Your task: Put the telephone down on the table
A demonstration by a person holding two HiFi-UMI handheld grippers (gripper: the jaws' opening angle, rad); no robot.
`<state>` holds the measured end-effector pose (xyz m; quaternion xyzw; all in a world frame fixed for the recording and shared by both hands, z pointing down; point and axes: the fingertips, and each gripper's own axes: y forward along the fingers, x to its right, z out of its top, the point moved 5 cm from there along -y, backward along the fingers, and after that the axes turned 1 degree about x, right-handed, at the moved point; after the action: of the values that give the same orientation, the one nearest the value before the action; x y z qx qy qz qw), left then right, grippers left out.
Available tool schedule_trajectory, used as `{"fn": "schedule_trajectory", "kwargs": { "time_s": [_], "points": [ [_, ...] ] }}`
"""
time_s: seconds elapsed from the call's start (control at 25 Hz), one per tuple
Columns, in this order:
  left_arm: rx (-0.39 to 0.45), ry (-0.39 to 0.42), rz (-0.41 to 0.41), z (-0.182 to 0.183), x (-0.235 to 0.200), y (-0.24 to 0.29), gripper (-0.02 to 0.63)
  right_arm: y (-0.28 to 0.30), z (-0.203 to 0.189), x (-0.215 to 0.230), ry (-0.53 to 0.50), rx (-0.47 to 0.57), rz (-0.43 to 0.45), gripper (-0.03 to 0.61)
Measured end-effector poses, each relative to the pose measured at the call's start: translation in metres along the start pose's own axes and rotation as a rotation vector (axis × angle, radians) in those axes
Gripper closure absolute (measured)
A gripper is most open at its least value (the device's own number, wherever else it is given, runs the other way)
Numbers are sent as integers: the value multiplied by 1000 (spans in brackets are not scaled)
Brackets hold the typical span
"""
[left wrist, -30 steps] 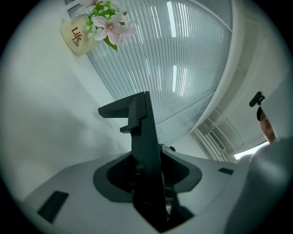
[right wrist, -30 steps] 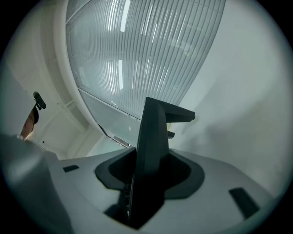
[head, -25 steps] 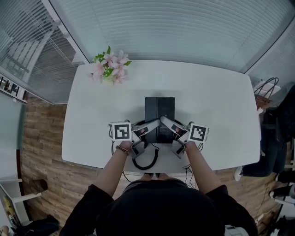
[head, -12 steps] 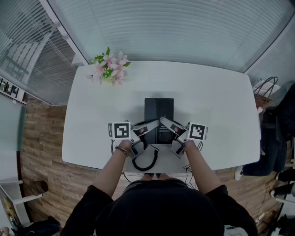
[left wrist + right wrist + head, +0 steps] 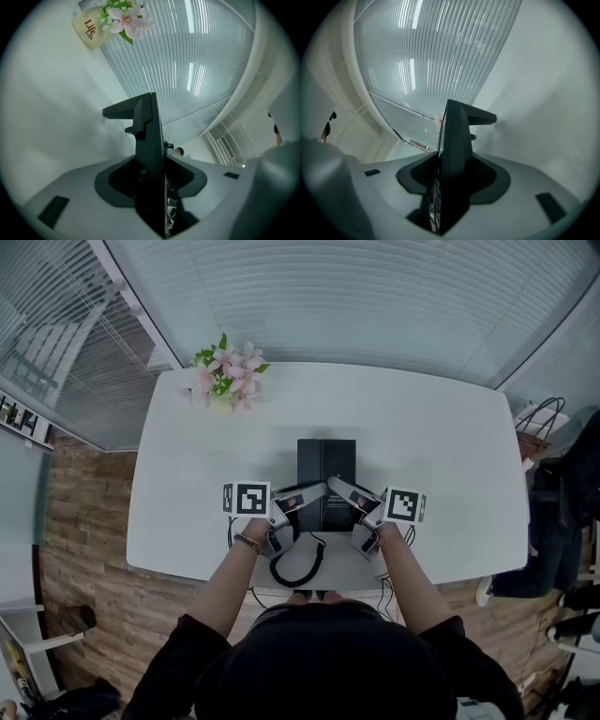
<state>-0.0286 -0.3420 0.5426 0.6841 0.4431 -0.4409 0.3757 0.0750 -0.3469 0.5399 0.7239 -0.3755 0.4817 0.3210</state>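
Near the table [image 5: 450, 427] front edge, your left gripper [image 5: 312, 491] and right gripper [image 5: 339, 487] clamp the telephone [image 5: 325, 460] by its sides; probably stiff, light.

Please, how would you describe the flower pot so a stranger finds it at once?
Start from the white table. At its far left corner stands a cream cup holding pink flowers. Only it bears red "Life" lettering and any bright colour.

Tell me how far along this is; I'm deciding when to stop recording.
Done: the telephone is over the table. In hand: left gripper and right gripper hold its sides, the right's jaws opening. Remaining: full release; whether it already rests is unclear.
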Motion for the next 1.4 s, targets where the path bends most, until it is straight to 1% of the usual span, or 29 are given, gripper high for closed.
{"fn": "schedule_trajectory", "kwargs": {
  "time_s": [0.16,0.28,0.36,0.44,0.68,0.84,1.04,1.2,1.32,1.4],
  "points": [
    [-6,3,29,-1,-1,-3,408,0,-2,-1,-32,-3,-36,383],
    [-19,39,99,-1,-2,-7,391,-1,-3,-1,-65,-17,-86,364],
    [-19,59,154,-1,-4,-8,373,-2,-4,0,-83,-18,-109,368],
    [-10,75,189,-2,-5,-10,362,-2,-4,-1,-105,-16,-129,365],
    [-4,119,242,-4,-5,-14,353,-4,-7,-2,-141,-7,-171,360],
    [2,174,300,-5,-5,-17,339,-6,-9,-4,-214,9,-219,353],
    [25,194,328,-6,-5,-18,339,-7,-10,-3,-232,24,-254,343],
    [27,201,337,-6,-5,-18,341,-9,-11,-3,-248,31,-280,334],
    [17,213,351,-7,-6,-17,342,-14,-8,4,-303,31,-340,317],
    [17,224,361,-8,-7,-17,345,-16,-7,6,-320,34,-358,318]
  ]
}}
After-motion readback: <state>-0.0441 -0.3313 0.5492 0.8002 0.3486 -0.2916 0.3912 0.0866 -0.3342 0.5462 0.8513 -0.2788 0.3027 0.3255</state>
